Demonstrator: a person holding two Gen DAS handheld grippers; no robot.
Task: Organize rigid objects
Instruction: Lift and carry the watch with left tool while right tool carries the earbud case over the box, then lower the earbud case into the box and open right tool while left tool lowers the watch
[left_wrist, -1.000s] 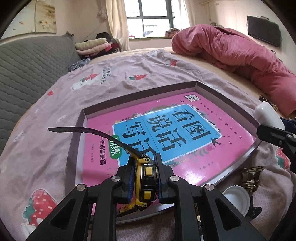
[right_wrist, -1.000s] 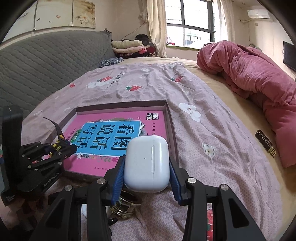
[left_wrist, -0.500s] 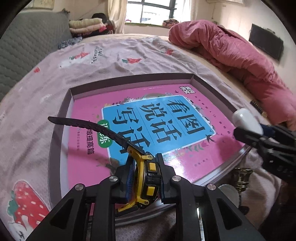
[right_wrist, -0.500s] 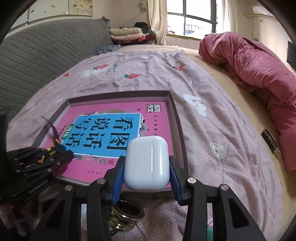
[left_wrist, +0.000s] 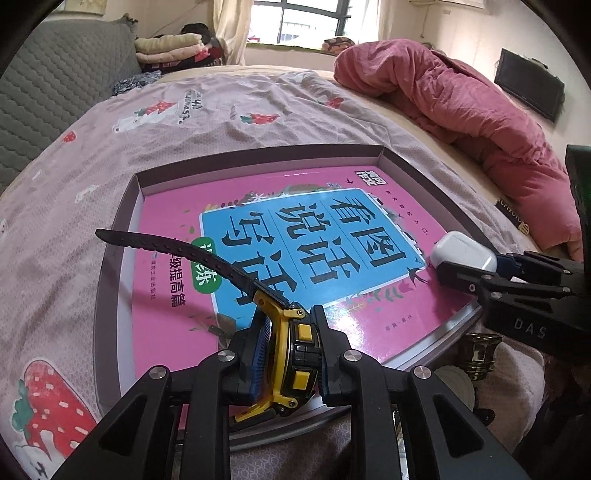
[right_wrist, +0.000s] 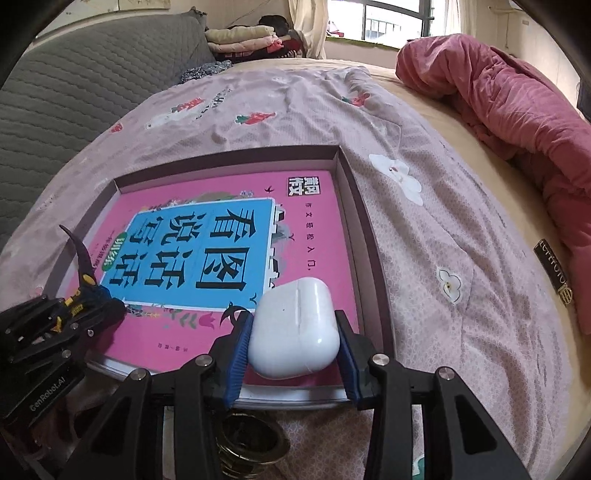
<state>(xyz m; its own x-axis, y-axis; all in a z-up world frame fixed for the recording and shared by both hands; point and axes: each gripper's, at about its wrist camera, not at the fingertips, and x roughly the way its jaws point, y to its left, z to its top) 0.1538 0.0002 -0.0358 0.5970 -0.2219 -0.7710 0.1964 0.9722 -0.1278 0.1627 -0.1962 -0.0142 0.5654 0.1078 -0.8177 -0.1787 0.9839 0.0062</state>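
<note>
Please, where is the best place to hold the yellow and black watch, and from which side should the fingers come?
Grip the watch by its thick case, one pad on the face and one on the back, coming from the near edge of the tray. The case is rigid; the strap is thin and bends. The left gripper already holds it so.

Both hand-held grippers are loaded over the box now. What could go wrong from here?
1. The white earbud case, held in the right hand-held gripper whose jaws have just been closing, is smooth and may slide on the glossy pink book.
2. The watch in the left hand-held gripper trails a long strap that may snag the box rim.
</note>
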